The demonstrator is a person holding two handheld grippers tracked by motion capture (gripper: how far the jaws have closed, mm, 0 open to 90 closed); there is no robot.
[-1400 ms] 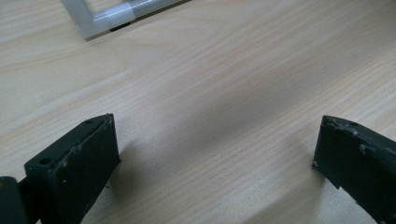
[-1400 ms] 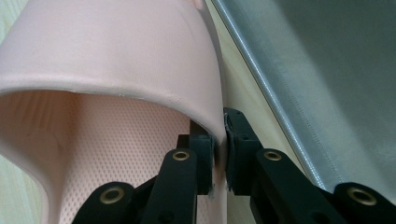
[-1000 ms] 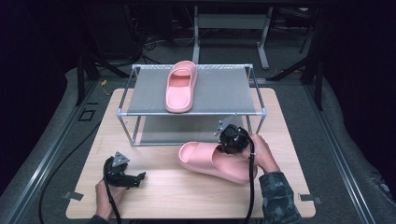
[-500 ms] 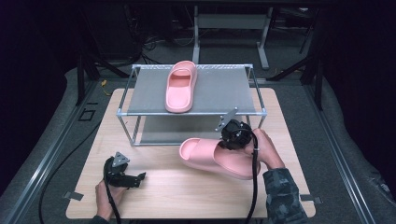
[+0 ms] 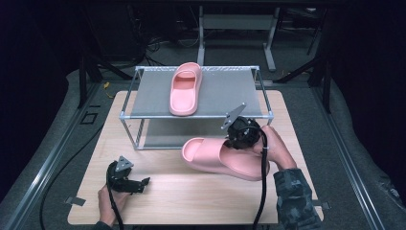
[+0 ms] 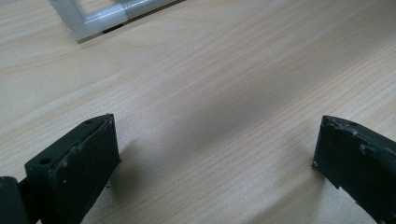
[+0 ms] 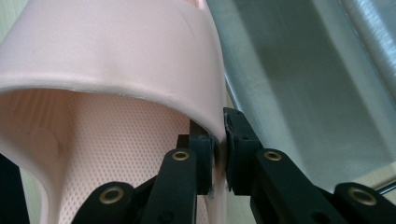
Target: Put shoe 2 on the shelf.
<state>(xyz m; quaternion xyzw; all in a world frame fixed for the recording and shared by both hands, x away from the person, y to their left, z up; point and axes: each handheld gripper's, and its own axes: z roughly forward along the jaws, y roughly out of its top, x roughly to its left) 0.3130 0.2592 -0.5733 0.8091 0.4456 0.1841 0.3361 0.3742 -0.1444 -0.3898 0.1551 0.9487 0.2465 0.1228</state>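
Note:
A pink slipper (image 5: 225, 157) is held just above the wooden table in front of the rack, toe pointing left. My right gripper (image 5: 238, 139) is shut on the edge of its strap (image 7: 154, 51), the two jaws pinching the strap's wall in the right gripper view. A second pink slipper (image 5: 184, 88) lies on the grey top shelf of the metal rack (image 5: 143, 103), toe toward me. Near the table's front left my left gripper (image 5: 139, 184) rests open, its fingers (image 6: 79, 163) wide apart over bare wood with nothing between them.
The rack's lower grey shelf (image 7: 308, 79) lies right beside the held slipper. A rack foot (image 6: 100, 18) shows beyond the left gripper. Dark floor, cables and stands surround the wooden table (image 5: 167, 201).
The right gripper has lifted the slipper's strap side and drawn it slightly toward the front right. The left gripper has stayed in place.

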